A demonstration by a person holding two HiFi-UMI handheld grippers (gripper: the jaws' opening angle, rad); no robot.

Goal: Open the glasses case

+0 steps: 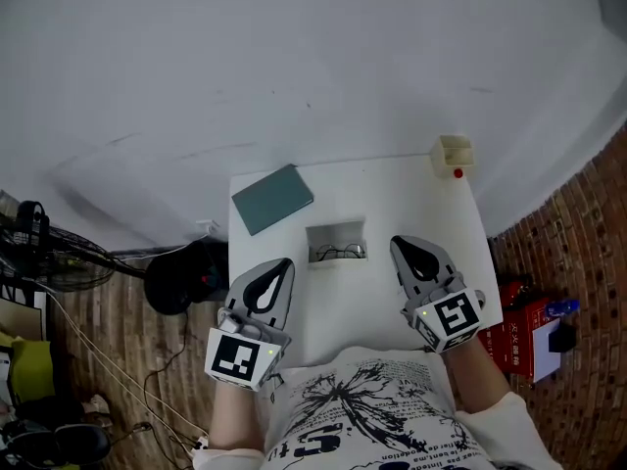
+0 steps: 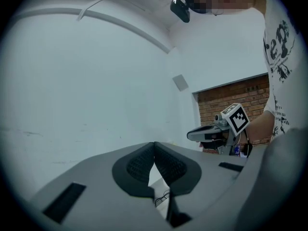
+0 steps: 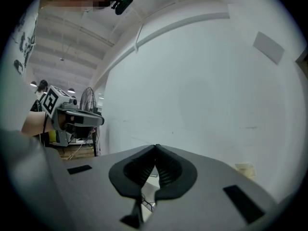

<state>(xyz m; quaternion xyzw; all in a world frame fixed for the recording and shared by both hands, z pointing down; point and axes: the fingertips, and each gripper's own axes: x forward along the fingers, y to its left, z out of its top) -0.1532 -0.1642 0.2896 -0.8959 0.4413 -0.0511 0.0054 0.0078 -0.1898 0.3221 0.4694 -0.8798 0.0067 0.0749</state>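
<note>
Grey ribbed pads (image 2: 139, 165) pressed together, empty: left hand-held gripper (image 1: 284, 264), right hand-held gripper (image 1: 397, 243).

A small white tabletop (image 1: 392, 199) carries three things. A flat grey-green slab (image 1: 273, 199) lies askew near its far left corner. The glasses case (image 1: 337, 231) sits mid-table, open, with spectacles (image 1: 338, 253) inside. A cream open-topped box (image 1: 452, 153) stands at the far right corner, a red dot (image 1: 458, 173) just beside it.
</note>
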